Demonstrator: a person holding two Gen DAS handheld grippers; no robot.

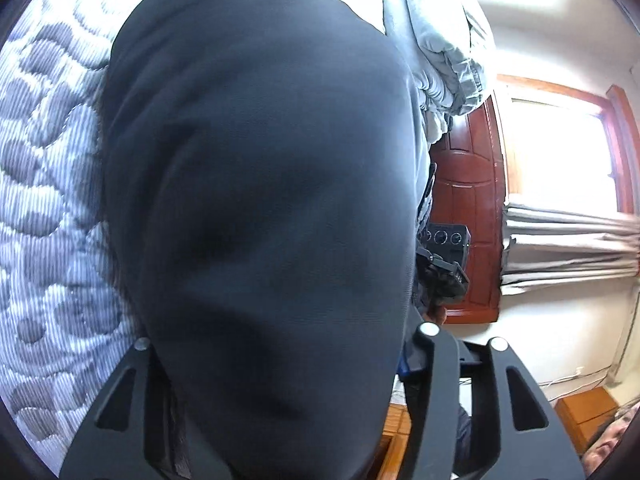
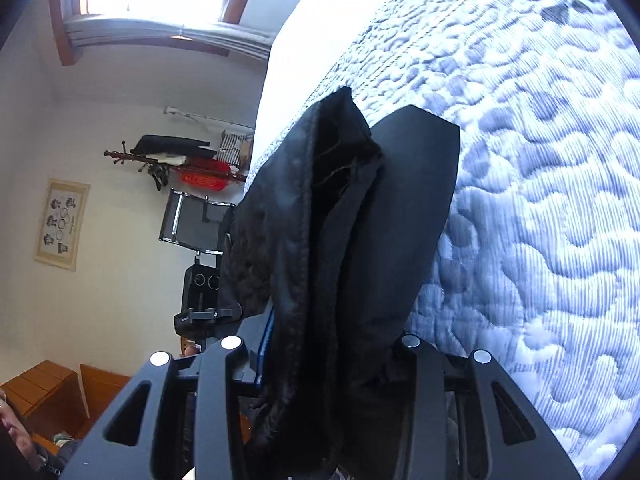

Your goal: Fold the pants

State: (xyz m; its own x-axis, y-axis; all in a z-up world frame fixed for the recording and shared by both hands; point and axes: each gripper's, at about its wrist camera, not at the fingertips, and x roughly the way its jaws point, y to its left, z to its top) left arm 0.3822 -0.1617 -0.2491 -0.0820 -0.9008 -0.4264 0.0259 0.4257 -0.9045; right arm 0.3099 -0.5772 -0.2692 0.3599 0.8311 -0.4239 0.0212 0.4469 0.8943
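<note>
Dark navy pants (image 1: 256, 200) hang from my left gripper (image 1: 276, 392), which is shut on the cloth; the fabric fills most of the left wrist view and hides the fingertips. In the right wrist view my right gripper (image 2: 332, 360) is shut on a bunched edge of the same pants (image 2: 320, 220), whose fuzzy dark lining shows. Both hold the pants lifted above the quilted bedspread (image 1: 44, 200), which also shows in the right wrist view (image 2: 540, 200). The other gripper (image 1: 440, 276) is seen past the cloth's right edge.
A pale pillow or folded duvet (image 1: 440, 40) lies at the bed's far end. Beyond the bed stand a wooden door (image 1: 464, 200), a window with curtains (image 1: 560, 152), a chair (image 2: 192, 220) and a coat rack (image 2: 172, 160).
</note>
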